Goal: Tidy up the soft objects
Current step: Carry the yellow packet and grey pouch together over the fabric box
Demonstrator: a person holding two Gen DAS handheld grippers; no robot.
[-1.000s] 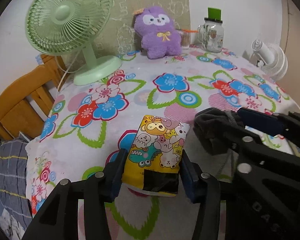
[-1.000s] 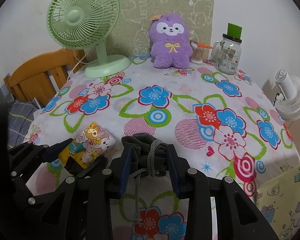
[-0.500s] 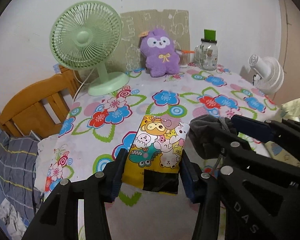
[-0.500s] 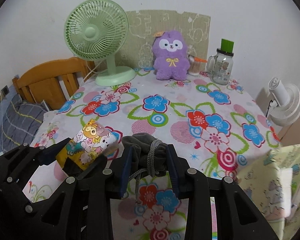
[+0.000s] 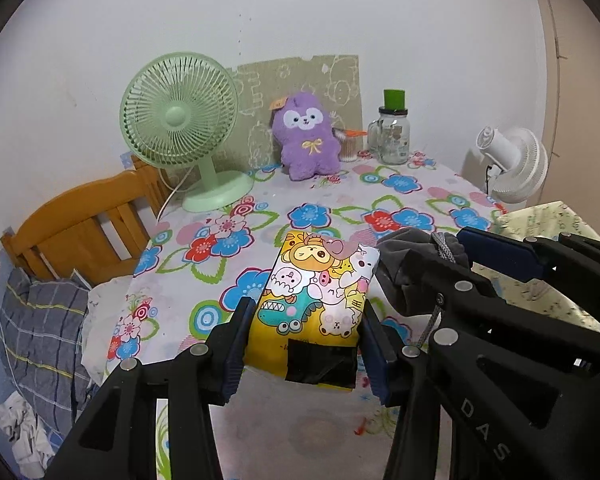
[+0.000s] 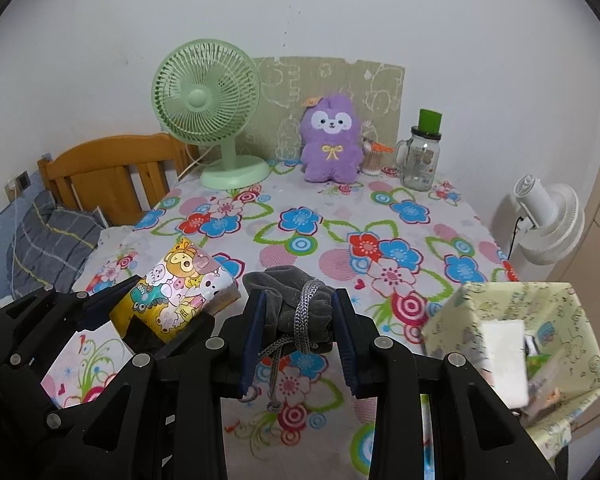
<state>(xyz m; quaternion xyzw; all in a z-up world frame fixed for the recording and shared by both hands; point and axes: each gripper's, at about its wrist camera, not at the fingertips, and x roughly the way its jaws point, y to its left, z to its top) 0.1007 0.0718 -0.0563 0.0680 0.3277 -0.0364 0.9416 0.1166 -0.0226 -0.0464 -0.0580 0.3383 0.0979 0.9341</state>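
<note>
- Grip on both sides is full: the left gripper is clamped narrow on a cartoon-printed yellow pack, and the right gripper is clamped on a grey drawstring pouch.
- Both soft things hang lifted over the near edge of the flowered tablecloth, side by side, pack to the left and pouch to the right.
- A pale green fabric bin sits at the near right, beyond the table edge, with white items already inside; it is probably where both belong.
- To do this well, I would carry the pouch over first, since its gripper is nearer the bin, and keep the dangling cord from snagging the rim.
- Release only once each item is low inside the bin; the pack looks squashy and may spring out if dropped from high.
- Writing: the letters "DAS" show on the right gripper's arm in the left view; small print on the pack is too tiny to read.
</note>
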